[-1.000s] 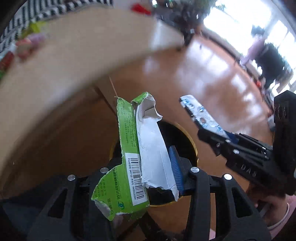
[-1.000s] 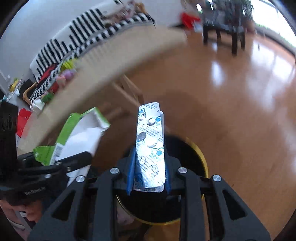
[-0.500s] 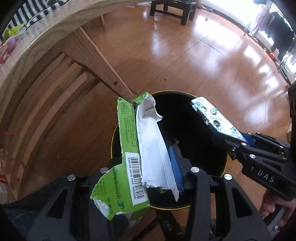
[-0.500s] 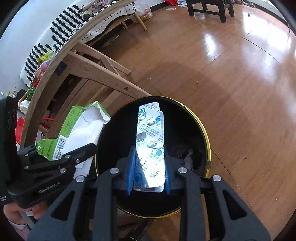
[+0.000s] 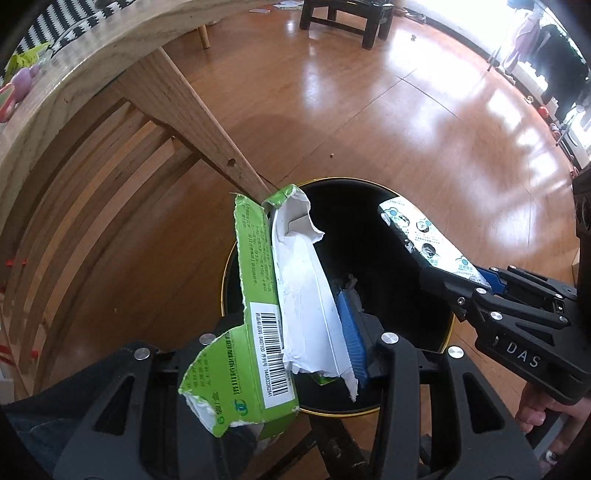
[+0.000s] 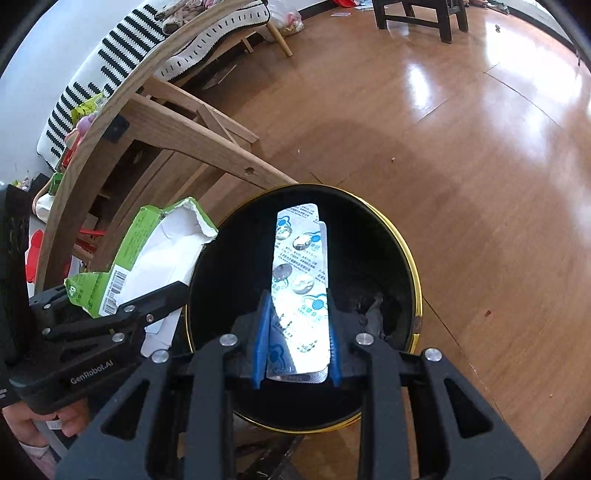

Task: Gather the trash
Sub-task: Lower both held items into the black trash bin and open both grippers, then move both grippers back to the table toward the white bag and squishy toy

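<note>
L gripper (image 5: 295,354): jaws clamped on torn green carton (image 5: 269,317), white inside facing R, barcode panel toward cam. Carton upright, tilted slightly, top flap ripped open; bottom end hangs below blue pad (image 5: 352,332). Seen from R cam: carton (image 6: 147,254) sits over L rim of bin, partly outside rim.

R gripper (image 6: 297,347): jaws closed on silver blister pack (image 6: 301,280), held by lower end btwn blue pads, long axis pointing away from cam. Several pockets look pressed out; print too small to read. Pack directly above bin opening. From L cam: pack (image 5: 424,240) sticks out of R gripper (image 5: 476,280) over R half of bin.

Bin (image 6: 402,251): round, black inside, gold rim, standing on wood floor (image 6: 480,147). Dark crumpled stuff at bottom (image 6: 369,306), can't tell what. Bin (image 5: 369,236) below both grippers in L view too.

Both grippers point steeply down at bin, side by side, not touching each other. Part of hand visible on each handle: R hand (image 5: 535,410), L hand (image 6: 70,417).

Surroundings: curved wood tabletop edge (image 5: 74,74) upper L w/ angled wood leg (image 5: 207,125) ending just beside bin rim. Small coloured items on tabletop, blurred. Striped b/w fabric (image 6: 122,48) behind. Dark stool (image 6: 417,11) far across floor.
</note>
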